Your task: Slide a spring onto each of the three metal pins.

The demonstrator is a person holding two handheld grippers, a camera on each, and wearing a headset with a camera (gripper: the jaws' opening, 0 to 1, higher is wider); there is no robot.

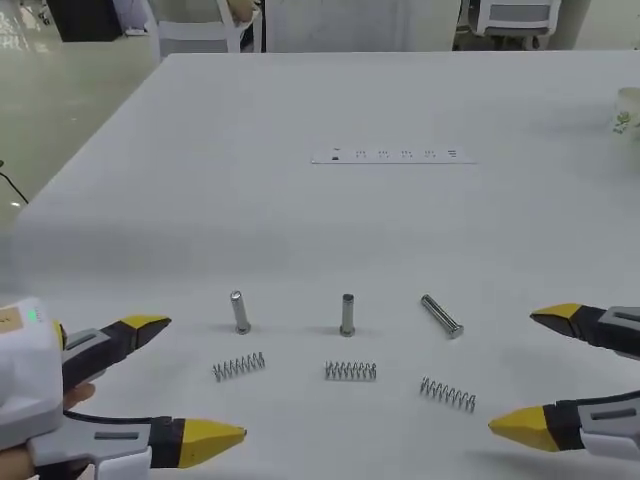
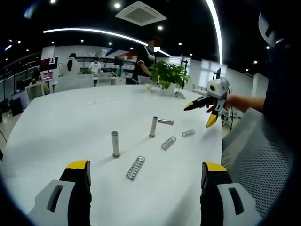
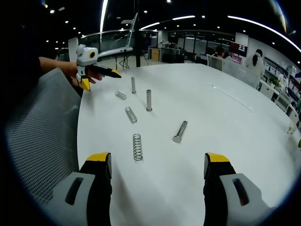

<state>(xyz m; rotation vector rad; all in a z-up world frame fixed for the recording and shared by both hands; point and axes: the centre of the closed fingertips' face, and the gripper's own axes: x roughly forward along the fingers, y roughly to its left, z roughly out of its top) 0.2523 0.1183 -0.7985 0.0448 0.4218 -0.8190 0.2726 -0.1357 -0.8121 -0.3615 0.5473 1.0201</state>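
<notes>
Three metal pins sit in a row on the white table [image 1: 400, 230]: the left pin [image 1: 240, 312] and the middle pin [image 1: 347, 314] stand upright, and the right pin [image 1: 441, 315] lies on its side. In front of each lies a spring: left [image 1: 239, 366], middle [image 1: 351, 371], right [image 1: 447, 394]. My left gripper [image 1: 195, 378] is open at the near left, with nothing between its yellow tips, a short way from the left spring [image 2: 135, 167]. My right gripper [image 1: 515, 372] is open at the near right, beside the right spring [image 3: 137, 146] and the lying pin [image 3: 179, 131].
A flat white strip with sockets [image 1: 393, 155] lies mid-table, farther back. A small cup [image 1: 627, 110] stands at the far right edge. A potted plant [image 2: 169, 75] stands at the table's far end. A mesh chair [image 3: 42, 122] is at the near side. People stand in the background.
</notes>
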